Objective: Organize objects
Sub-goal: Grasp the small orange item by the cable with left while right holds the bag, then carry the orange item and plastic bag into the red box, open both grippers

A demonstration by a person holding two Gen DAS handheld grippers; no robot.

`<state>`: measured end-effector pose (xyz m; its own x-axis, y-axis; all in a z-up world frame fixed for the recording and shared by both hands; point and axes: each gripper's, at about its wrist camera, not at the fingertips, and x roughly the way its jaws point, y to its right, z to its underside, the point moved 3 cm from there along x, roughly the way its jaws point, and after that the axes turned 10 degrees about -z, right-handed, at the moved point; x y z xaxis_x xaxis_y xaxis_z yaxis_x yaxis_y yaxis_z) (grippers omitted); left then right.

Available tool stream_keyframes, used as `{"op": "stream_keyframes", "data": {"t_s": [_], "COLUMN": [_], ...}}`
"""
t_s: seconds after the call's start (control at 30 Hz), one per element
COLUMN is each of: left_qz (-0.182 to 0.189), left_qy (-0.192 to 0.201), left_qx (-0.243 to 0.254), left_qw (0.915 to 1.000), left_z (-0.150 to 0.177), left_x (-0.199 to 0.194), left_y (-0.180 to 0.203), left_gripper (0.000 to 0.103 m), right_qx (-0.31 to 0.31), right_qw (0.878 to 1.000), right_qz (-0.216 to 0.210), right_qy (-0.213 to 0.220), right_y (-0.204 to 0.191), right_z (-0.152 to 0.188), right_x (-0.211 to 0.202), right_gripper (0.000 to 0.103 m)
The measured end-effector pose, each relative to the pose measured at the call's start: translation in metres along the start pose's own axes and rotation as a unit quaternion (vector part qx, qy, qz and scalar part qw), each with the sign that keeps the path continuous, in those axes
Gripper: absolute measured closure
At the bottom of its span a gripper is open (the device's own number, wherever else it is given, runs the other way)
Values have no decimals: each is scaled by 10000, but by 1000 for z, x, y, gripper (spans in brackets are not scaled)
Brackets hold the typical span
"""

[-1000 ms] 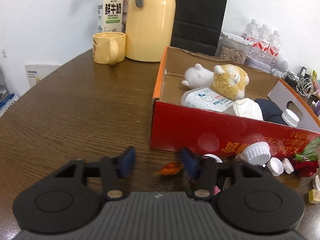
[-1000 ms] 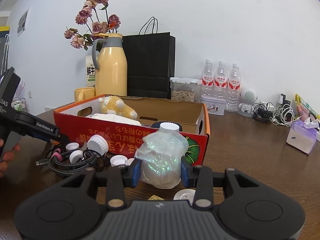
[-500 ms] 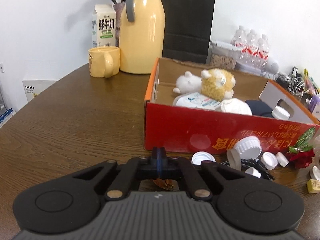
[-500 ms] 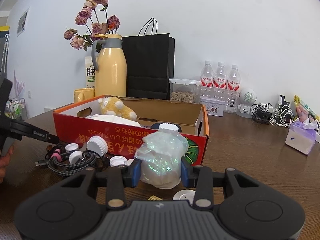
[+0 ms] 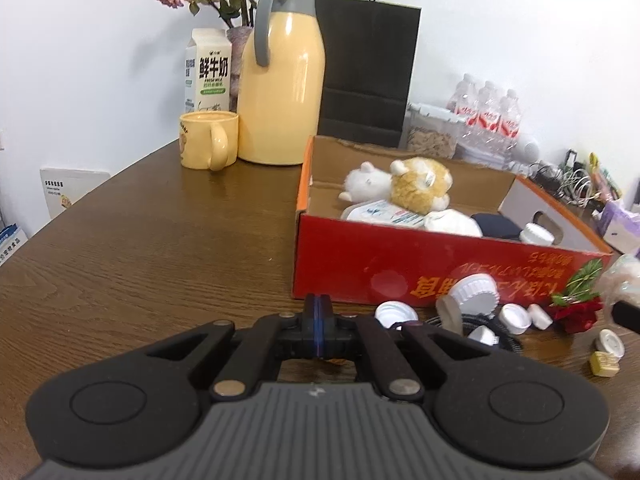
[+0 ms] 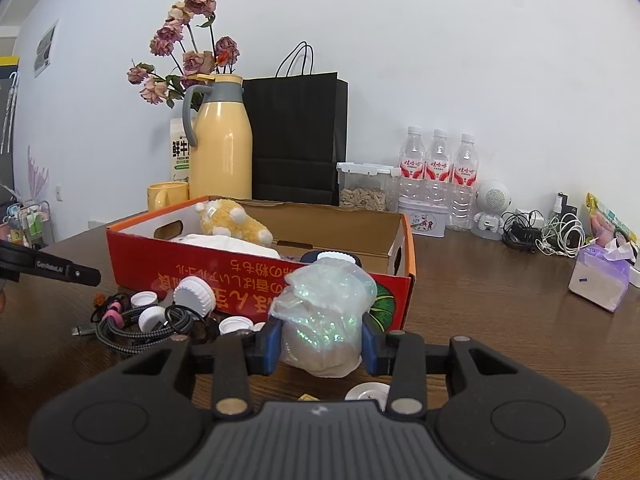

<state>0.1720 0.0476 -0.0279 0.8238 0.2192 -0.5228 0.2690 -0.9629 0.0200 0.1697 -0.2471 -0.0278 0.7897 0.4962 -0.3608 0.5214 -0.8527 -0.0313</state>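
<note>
A red cardboard box holds a yellow plush toy, a white plush and packets. My left gripper is shut just in front of the box's near left corner. A small orange piece shows only as a sliver under its pads. My right gripper is shut on a crumpled glittery plastic bag, held above the table before the box. White bottle caps and a coiled cable lie along the box front. The left gripper juts in from the left edge of the right wrist view.
Behind the box stand a yellow jug, a yellow mug, a milk carton and a black paper bag. Water bottles, tangled chargers and a tissue pack sit at the right.
The left jaws closed around the small orange piece, and the left gripper then tipped upward and shifted with it. The right gripper and its bag stayed still.
</note>
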Motion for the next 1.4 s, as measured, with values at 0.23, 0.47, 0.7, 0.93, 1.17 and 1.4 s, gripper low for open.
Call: {"op": "stream_keyframes", "data": {"t_s": [0.23,0.47,0.7,0.93,1.17,1.4], "left_qz": [349,297,94,7,287,645], "left_qy": [433,171,-539,-691,45,778], "left_qx": [16,116,126,121,6,146], "left_qw": [9985,9993,9984,9975,9996,9948], "left_z": [-13,-15,1,8,-15,-64], "left_x": [-30,-25,10,16,-18,-34], "left_y": [2,-3,5,4,0,33], "left_gripper": [102,94,72,91,91,91], "right_qx": [-101,-102,-107,-98,-238,-496], "right_qw": [9999,9999,9999,9999,9997,9973], "right_qz": [-23,-12,-35,-62,-40,-218], "right_qy": [40,23,27,31,99,494], "right_y": [-3,-3,-4,-5,-10,-17], "right_z": [0,0,0,0,-1,-41], "right_x": [-2,-2,-2,-3,-5,0], "right_gripper": [66,66,66,66,66,66]}}
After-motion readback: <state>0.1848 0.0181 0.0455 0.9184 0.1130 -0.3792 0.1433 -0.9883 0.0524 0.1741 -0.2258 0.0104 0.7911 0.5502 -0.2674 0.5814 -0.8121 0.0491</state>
